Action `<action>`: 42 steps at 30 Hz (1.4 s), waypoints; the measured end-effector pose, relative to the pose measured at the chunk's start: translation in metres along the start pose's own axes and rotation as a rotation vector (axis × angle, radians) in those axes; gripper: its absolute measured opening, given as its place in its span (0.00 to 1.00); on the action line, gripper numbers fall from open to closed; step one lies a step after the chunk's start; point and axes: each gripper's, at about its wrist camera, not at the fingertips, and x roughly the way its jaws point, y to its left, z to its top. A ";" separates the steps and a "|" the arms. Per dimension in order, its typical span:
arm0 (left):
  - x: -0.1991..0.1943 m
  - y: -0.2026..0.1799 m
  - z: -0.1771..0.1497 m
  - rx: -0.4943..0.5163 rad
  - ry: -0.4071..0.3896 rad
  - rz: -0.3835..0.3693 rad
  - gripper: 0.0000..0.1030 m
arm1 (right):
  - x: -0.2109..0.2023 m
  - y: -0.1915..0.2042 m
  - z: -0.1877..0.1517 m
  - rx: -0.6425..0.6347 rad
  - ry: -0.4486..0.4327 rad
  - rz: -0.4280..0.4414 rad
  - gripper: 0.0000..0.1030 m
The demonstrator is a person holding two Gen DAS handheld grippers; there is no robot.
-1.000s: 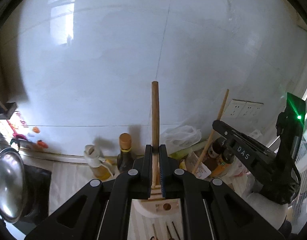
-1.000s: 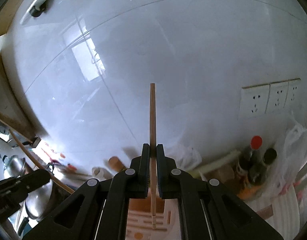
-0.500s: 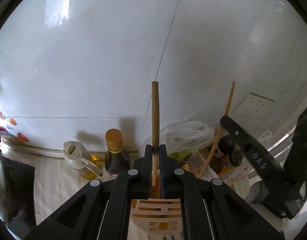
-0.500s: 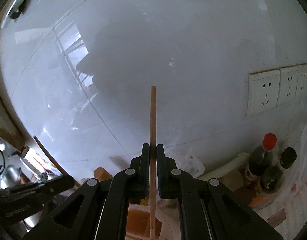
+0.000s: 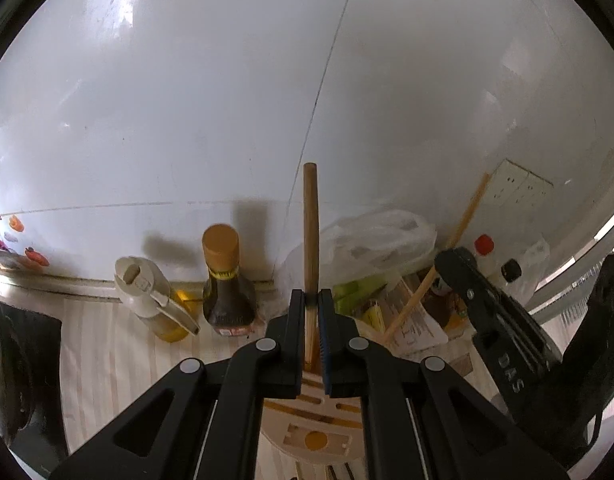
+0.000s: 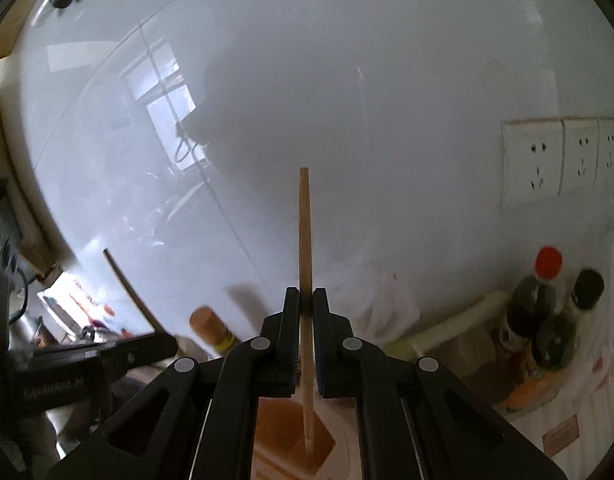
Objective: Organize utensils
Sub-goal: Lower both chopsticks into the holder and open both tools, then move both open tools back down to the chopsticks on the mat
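My left gripper point(image 5: 312, 300) is shut on the round handle of a wooden slotted spatula point(image 5: 310, 232), held upright; its slotted blade point(image 5: 315, 424) shows below the jaws. My right gripper point(image 6: 305, 298) is shut on a thin wooden stick point(image 6: 305, 232), also upright, whose lower end reaches into a brown wooden holder point(image 6: 291, 436) under the jaws. The right gripper point(image 5: 507, 344) shows at the right of the left wrist view, with its stick point(image 5: 459, 232) slanting up. The left gripper point(image 6: 107, 356) shows at the lower left of the right wrist view.
A white tiled wall point(image 5: 227, 100) fills the background. On the pale counter point(image 5: 103, 340) stand a dark sauce bottle point(image 5: 225, 288), an oil dispenser point(image 5: 155, 300), plastic bags point(image 5: 371, 240) and more bottles point(image 6: 547, 312). Wall sockets point(image 6: 559, 160) sit at right. A dark pot point(image 5: 11, 352) is at left.
Both grippers have moved closer to the wall and lower toward the counter, each keeping its utensil upright. The stick's lower end now sits in the wooden holder.
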 end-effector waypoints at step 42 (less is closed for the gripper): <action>-0.105 0.023 -0.092 0.018 -0.137 0.261 1.00 | -0.109 0.043 -0.060 -0.103 0.186 -0.361 1.00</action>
